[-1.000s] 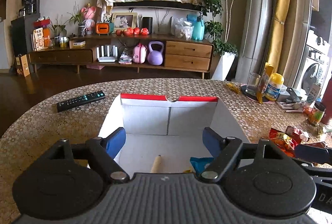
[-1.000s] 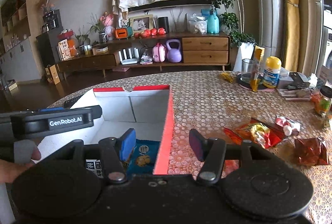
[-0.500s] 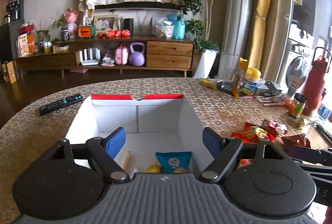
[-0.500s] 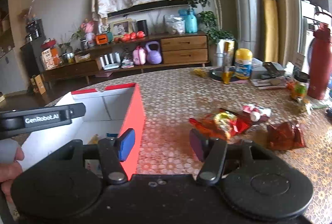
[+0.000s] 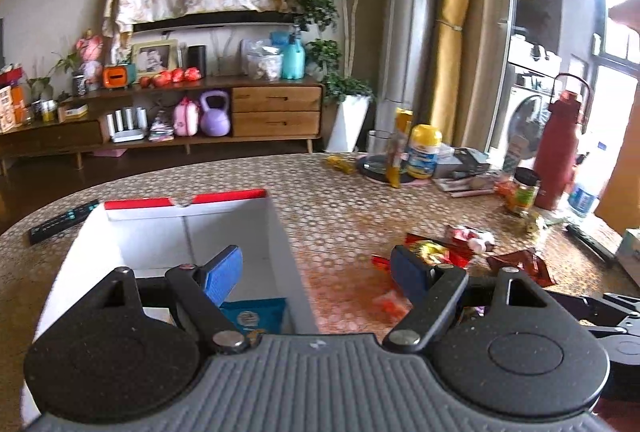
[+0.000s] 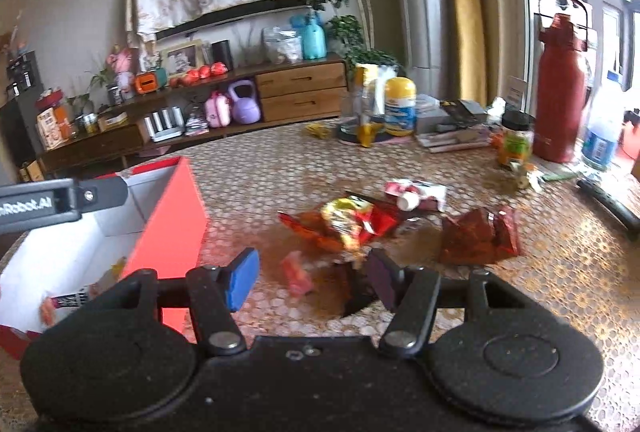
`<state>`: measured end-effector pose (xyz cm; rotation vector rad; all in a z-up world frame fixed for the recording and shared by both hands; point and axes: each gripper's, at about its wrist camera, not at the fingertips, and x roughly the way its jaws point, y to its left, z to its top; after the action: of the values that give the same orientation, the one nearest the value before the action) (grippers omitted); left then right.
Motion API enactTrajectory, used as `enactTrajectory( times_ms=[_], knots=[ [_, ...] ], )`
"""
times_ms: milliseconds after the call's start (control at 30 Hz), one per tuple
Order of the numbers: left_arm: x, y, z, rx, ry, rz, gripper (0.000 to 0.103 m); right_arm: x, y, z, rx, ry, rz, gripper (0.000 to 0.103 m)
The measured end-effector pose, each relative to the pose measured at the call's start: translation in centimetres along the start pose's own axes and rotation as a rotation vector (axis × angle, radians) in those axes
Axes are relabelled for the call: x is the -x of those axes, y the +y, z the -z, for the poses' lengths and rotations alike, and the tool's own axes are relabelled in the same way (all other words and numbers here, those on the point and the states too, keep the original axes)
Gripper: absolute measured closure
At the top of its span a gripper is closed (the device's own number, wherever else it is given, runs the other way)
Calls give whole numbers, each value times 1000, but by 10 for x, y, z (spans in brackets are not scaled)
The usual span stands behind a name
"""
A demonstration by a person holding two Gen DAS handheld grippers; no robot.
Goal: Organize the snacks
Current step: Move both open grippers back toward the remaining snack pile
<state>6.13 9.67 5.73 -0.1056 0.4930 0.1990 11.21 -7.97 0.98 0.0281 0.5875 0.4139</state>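
Red-sided box (image 5: 180,228) under left hand-held gripper (image 5: 316,274), right hand-held gripper (image 6: 310,278) over table snacks, both spread wide, empty.

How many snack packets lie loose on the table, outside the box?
5, possibly more hidden behind the gripper: a red-yellow chip bag, a white-red packet behind it, a dark red bag to its right, a small pink packet and a dark packet nearest.

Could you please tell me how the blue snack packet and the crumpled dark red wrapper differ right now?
The blue snack packet lies inside the red and white box; the dark red wrapper lies out on the table. The blue packet looks flat and smooth; the red wrapper is crumpled. Neither is held by a gripper.
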Motion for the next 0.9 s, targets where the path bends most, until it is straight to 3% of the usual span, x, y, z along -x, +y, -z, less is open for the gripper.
enactTrajectory(
  times_ms=[567, 900],
  knots=[
    [-28, -53, 11, -59, 65, 75, 22, -8, -48, 17, -61, 36, 98, 43],
    [-62, -80, 25, -85, 147, 19, 22, -19, -70, 24, -94, 61, 131, 43]
  ],
)
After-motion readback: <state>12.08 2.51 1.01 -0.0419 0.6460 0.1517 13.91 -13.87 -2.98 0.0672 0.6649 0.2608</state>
